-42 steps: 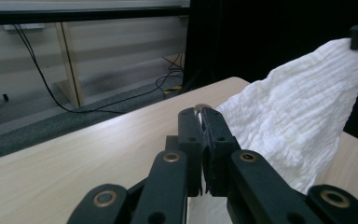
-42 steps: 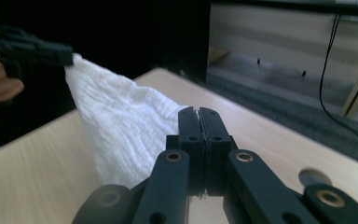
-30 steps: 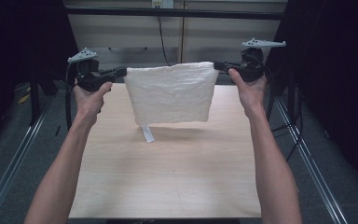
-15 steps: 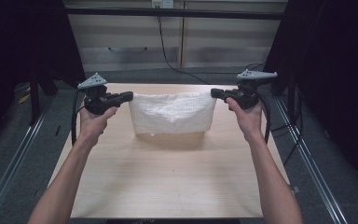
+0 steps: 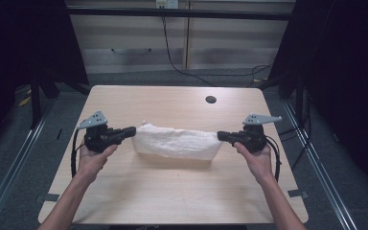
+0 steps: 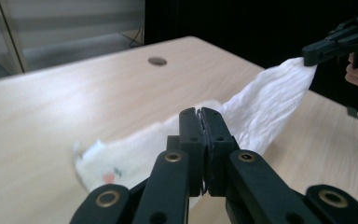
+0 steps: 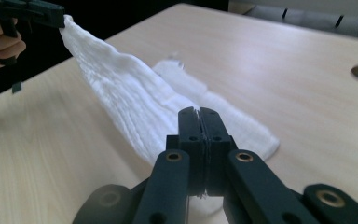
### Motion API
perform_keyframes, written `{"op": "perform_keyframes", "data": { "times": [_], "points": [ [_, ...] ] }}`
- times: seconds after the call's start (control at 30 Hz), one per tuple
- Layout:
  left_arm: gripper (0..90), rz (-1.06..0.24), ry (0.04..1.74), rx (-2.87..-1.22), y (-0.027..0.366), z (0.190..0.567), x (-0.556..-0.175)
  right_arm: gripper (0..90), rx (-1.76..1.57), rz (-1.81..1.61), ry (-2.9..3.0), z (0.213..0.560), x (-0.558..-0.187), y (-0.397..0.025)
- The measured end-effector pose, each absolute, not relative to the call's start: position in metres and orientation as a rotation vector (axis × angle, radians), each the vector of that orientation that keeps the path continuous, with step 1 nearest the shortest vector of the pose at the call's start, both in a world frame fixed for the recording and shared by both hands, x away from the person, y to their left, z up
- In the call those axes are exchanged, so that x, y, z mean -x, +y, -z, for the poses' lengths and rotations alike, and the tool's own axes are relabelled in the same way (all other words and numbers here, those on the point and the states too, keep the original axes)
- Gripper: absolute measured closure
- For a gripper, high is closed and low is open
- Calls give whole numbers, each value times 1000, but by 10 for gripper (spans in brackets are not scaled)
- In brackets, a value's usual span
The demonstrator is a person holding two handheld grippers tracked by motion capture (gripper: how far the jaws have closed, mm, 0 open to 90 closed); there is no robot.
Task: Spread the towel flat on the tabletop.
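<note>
A white towel [image 5: 176,142] is stretched between my two grippers just above the wooden table [image 5: 172,191], its lower part lying on the wood. My left gripper [image 5: 132,130] is shut on the towel's left corner, and my right gripper [image 5: 220,136] is shut on the right corner. In the left gripper view the jaws are pressed together at the left gripper [image 6: 200,112], with the towel [image 6: 261,107] running off to the other gripper at upper right. In the right gripper view the right gripper [image 7: 199,112] is likewise shut, and the towel [image 7: 135,102] folds back onto the table.
A round cable hole [image 5: 211,99] sits near the table's far edge. Cabinets [image 5: 182,43] stand behind the table, with cables on the floor. Metal rails [image 5: 9,177] run along both sides.
Both grippers have come down and toward the person, from holding the towel hanging high to laying it low over the table. The towel now rests folded on the wood.
</note>
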State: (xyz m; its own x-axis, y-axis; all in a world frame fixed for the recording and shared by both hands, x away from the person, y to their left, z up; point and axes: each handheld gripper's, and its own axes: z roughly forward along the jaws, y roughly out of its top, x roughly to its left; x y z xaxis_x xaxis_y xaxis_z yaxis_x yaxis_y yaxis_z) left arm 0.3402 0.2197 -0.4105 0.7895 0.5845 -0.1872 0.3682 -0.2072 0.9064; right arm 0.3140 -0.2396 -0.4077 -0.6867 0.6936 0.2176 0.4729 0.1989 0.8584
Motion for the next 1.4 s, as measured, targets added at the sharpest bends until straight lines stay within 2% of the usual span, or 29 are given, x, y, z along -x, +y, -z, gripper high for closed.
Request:
{"op": "perform_keyframes", "data": {
  "times": [0.3,0.57,0.8,1.0,1.13,1.23,1.33,1.4],
  "points": [
    [882,-189,734,-1941,223,451,-300,891,-1142,-1458,2333,443,-282,-237],
    [870,-168,706,-2051,214,474,-276,881,-1140,-1423,2376,458,-258,-237],
    [829,-172,718,-2107,219,483,-269,830,-1157,-1423,2431,472,-237,-237],
    [773,-170,751,-2070,225,482,-273,721,-1157,-1445,2421,470,-227,-237],
    [656,-155,798,-2051,224,481,-285,697,-1159,-1429,2402,464,-234,-240],
    [650,-182,813,-2055,216,478,-299,709,-1156,-1415,2393,465,-252,-239],
    [650,-185,806,-2075,206,475,-314,782,-1137,-1398,2417,467,-274,-231],
    [650,-183,799,-2070,197,473,-323,773,-1120,-1379,2424,469,-289,-224]
  ]
}}
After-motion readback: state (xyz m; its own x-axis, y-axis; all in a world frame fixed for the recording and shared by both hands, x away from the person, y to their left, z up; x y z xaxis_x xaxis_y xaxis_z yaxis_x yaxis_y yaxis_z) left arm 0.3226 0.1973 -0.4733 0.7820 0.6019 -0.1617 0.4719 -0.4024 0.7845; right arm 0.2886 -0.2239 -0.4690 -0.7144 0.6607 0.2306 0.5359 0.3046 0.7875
